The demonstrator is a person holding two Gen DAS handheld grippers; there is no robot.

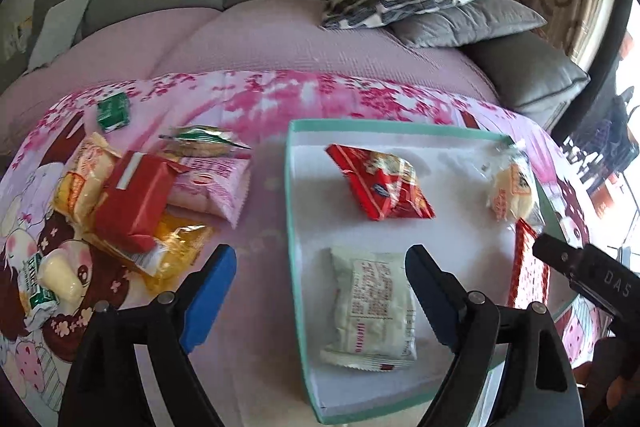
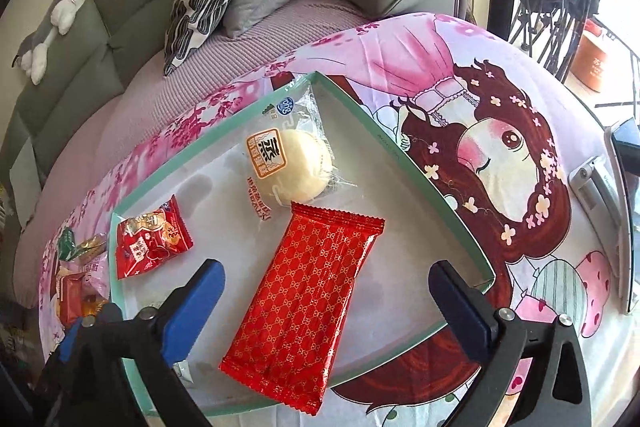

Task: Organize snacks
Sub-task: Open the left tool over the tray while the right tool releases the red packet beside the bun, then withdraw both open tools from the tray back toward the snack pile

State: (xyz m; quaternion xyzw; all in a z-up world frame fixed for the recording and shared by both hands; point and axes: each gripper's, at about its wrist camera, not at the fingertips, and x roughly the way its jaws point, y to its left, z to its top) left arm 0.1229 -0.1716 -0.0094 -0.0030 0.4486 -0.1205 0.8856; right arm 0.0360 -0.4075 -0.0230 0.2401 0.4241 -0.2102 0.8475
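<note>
Left gripper (image 1: 320,291) released above white foil snack packet (image 1: 370,309) in shallow teal-rimmed white box (image 1: 294,227); right gripper (image 2: 326,303) released over long red patterned wrapper (image 2: 308,303) near box's edge

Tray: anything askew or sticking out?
Yes. The long red patterned packet lies diagonally and its near end hangs over the tray rim onto the cloth. The bun, small red packet and white packet lie fully inside. Both grippers are open and empty.
</note>
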